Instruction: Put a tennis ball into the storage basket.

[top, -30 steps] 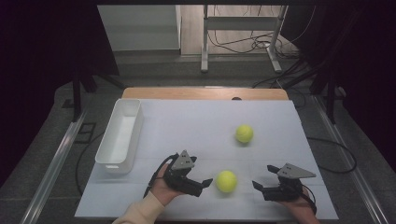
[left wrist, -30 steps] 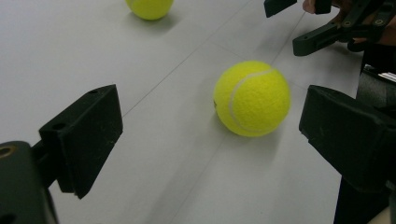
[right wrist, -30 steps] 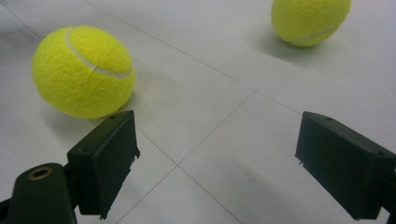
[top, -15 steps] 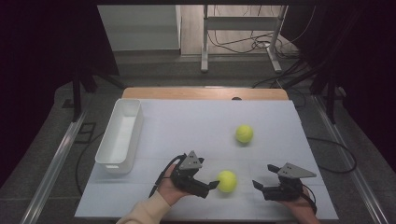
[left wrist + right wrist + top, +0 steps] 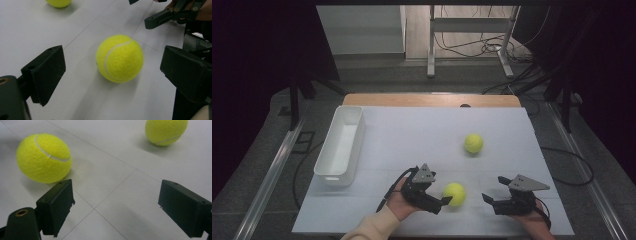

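Observation:
Two yellow tennis balls lie on the white table. The near ball (image 5: 454,194) (image 5: 120,58) (image 5: 43,157) sits just ahead of my left gripper (image 5: 440,192) (image 5: 115,75), whose jaws stand open on either side of it without touching. The far ball (image 5: 473,143) (image 5: 58,2) (image 5: 166,131) rests alone toward the back right. My right gripper (image 5: 492,194) (image 5: 125,205) stands open to the right of the near ball, with only bare table between its jaws. In the left gripper view it (image 5: 172,12) shows at the top right.
A long white tray (image 5: 339,145) stands at the table's left side. The white tabletop (image 5: 412,140) has a wooden strip along its far edge. Beyond it are a metal stand's legs and cables on the floor.
My left gripper has moved right, up to the near ball, so its open jaws now flank it. The right gripper and both balls have stayed put.

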